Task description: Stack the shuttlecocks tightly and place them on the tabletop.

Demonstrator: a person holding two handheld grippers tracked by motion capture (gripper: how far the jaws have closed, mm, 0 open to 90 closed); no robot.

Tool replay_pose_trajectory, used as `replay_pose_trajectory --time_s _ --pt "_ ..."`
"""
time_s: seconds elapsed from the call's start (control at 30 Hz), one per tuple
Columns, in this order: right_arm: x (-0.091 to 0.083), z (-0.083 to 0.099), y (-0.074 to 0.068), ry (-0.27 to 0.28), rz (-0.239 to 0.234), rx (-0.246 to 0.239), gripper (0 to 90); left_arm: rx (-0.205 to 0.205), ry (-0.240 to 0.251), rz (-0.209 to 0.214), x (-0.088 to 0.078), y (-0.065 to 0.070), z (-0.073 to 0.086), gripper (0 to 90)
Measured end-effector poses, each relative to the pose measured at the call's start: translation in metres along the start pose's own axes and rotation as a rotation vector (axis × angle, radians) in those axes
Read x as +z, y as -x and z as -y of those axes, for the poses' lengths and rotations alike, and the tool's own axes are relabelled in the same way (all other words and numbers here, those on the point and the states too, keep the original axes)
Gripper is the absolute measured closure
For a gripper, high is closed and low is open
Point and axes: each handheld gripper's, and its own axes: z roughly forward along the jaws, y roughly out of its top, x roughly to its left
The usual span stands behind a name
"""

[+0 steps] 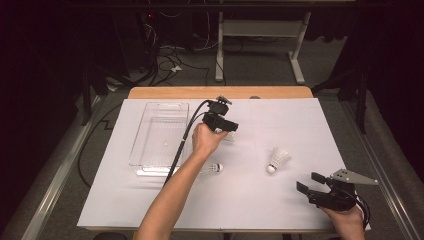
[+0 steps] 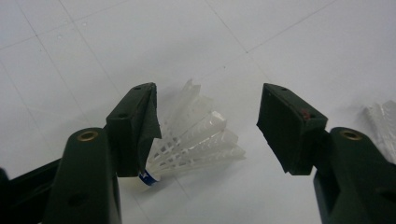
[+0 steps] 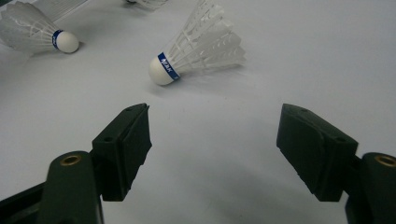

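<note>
I hold my left gripper [image 2: 205, 126] low with jaws spread around a shuttlecock [image 2: 196, 140] lying on the white table [image 1: 150, 200], unclamped, while my right gripper [image 3: 212, 154] waits open nearby.

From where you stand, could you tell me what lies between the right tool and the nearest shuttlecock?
Nothing: in the right gripper view, bare white table separates the right tool from the shuttlecock. The high view agrees.
</note>
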Motion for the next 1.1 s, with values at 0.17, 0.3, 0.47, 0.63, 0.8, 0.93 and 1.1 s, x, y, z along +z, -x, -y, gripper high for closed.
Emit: replay_pose_trajectory --time_s 0.17,0.3,0.47,0.63,0.8,0.93,1.1 --pt "0.000 0.000 0.000 0.000 -0.002 -0.004 26.4 0.015 0.015 0.008 -0.007 0.004 0.003 37.4" --pt "0.000 0.000 0.000 0.001 0.001 -0.003 26.4 0.018 0.020 0.013 -0.012 0.005 0.007 36.8" --pt "0.000 0.000 -0.001 0.000 0.003 -0.005 26.4 0.027 0.026 0.016 -0.022 0.005 0.014 36.3" --pt "0.000 0.000 -0.001 -0.001 0.006 -0.001 26.4 0.027 0.037 0.020 -0.031 0.005 0.022 36.1" --pt "0.000 0.000 -0.001 -0.002 0.010 -0.001 26.4 0.033 0.044 0.025 -0.036 0.004 0.027 36.0" --pt "0.000 0.000 -0.001 -0.001 0.012 0.001 26.4 0.038 0.048 0.028 -0.039 0.005 0.030 36.0" --pt "0.000 0.000 -0.001 -0.001 0.012 0.000 26.3 0.043 0.049 0.031 -0.041 0.006 0.036 36.0"
